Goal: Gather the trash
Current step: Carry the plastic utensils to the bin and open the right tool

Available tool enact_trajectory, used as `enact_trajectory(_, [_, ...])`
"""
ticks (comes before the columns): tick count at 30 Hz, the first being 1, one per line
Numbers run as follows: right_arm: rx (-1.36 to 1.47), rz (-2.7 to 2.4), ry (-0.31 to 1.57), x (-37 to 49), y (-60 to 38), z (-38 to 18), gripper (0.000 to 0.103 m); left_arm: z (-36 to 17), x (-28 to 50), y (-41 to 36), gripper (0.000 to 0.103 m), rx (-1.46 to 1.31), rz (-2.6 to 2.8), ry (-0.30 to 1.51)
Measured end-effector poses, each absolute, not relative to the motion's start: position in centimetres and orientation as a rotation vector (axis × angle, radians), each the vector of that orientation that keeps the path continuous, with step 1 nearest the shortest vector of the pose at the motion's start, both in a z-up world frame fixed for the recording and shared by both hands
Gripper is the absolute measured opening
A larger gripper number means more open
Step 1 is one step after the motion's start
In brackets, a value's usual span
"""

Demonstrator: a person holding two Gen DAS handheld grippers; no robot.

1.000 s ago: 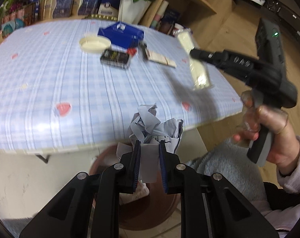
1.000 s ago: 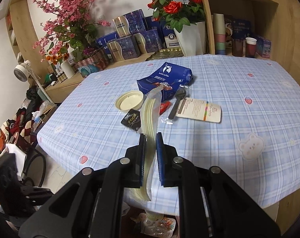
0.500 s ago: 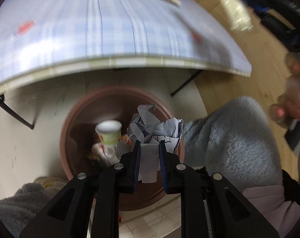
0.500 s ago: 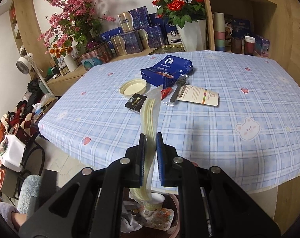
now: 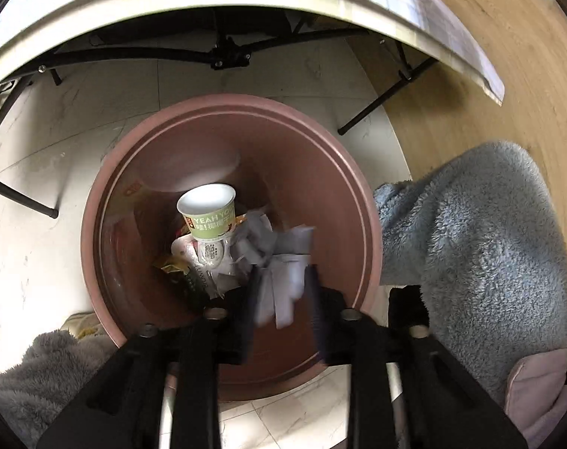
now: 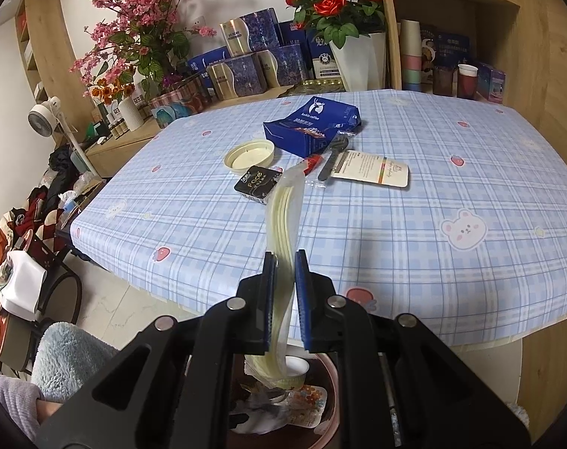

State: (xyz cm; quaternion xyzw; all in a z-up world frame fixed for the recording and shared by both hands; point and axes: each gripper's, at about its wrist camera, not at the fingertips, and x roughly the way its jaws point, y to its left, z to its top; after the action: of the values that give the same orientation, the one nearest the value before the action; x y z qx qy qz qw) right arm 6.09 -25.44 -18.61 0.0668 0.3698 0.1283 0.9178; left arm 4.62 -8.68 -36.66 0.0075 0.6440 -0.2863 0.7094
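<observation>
A: We log the left gripper (image 5: 281, 295) pointing steeply down over the mouth of the brown round trash bin (image 5: 111, 172). Its jaws have just been opening and stand apart. The crumpled grey-white paper (image 5: 283, 262) is between them, blurred; we cannot tell whether the pads touch it

B: Agreed. Inside the bin we note a green-and-white paper cup (image 5: 210, 211) lying tilted with its mouth up, on top of white and yellow wrappers (image 5: 193, 258). The crumpled paper sits just beside the cup, to its right in the left wrist view

A: For the right gripper (image 6: 285, 292) we record jaws pressed together on a long pale-yellow plastic sleeve (image 6: 283, 220). The sleeve runs up past the blue pads and hangs down below them over the bin, whose rim (image 6: 334, 374) shows under the table edge

B: On the blue checked tablecloth (image 6: 414, 247) we list what lies there: a blue coffee bag (image 6: 313, 123), a cream round lid (image 6: 249, 153), a black packet (image 6: 259, 183), a dark plastic spoon (image 6: 334, 153), a white printed card (image 6: 373, 168). All are grouped near the middle, well apart from the right gripper

A: We add a fluffy blue-grey sleeve (image 5: 470, 243) just beside the bin rim on the right of the left wrist view, and the table's black folding legs (image 5: 223, 54) above the bin
</observation>
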Motion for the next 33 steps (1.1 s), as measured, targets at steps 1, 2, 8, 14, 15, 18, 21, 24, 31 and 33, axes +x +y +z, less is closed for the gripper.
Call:
enact_trajectory(1, [0.138, 0.264, 0.762, 6.0, -25.5, -18.7, 0.015, -36.5, 4.6, -8.6, 0.05, 0.01, -0.635, 1.42])
enact_trajectory(2, [0.14, 0.264, 0.762, 6.0, -25.5, -18.7, 0.015, -36.0, 4.6, -8.4, 0.052, -0.004, -0.639, 1.405])
enact_trajectory(8, [0.132, 0.27, 0.759, 5.5, -25.3, -19.0, 0.015, -31.7, 4.2, -6.7, 0.065, -0.06, -0.635, 1.231])
enact_trajectory(14, [0.116, 0.284, 0.778, 4.8, -24.8, -19.9, 0.015, -25.0, 2.7, -2.8, 0.08, -0.139, -0.526, 0.903])
enact_trajectory(15, [0.11, 0.292, 0.784, 4.6, -24.6, -20.1, 0.015, -24.1, 2.5, -2.2, 0.085, -0.146, -0.5, 0.853])
enact_trajectory(18, [0.086, 0.323, 0.805, 4.3, -23.8, -20.9, 0.015, -21.4, 1.9, -0.2, 0.088, -0.163, -0.4, 0.706])
enact_trajectory(21, [0.042, 0.368, 0.834, 3.8, -22.3, -22.1, 0.015, -19.7, 1.8, 1.3, 0.09, -0.159, -0.309, 0.616])
enact_trajectory(24, [-0.02, 0.425, 0.878, 3.3, -20.2, -23.8, 0.015, -18.5, 1.6, 3.3, 0.091, -0.164, -0.216, 0.547])
enact_trajectory(31, [-0.145, 0.542, 1.014, 2.6, -15.7, -29.0, 0.015, -18.4, 1.3, 7.4, 0.091, -0.206, -0.076, 0.503])
enact_trajectory(33, [-0.166, 0.565, 1.065, 2.6, -14.9, -30.5, 0.015, -18.5, 1.3, 8.0, 0.091, -0.214, -0.053, 0.503])
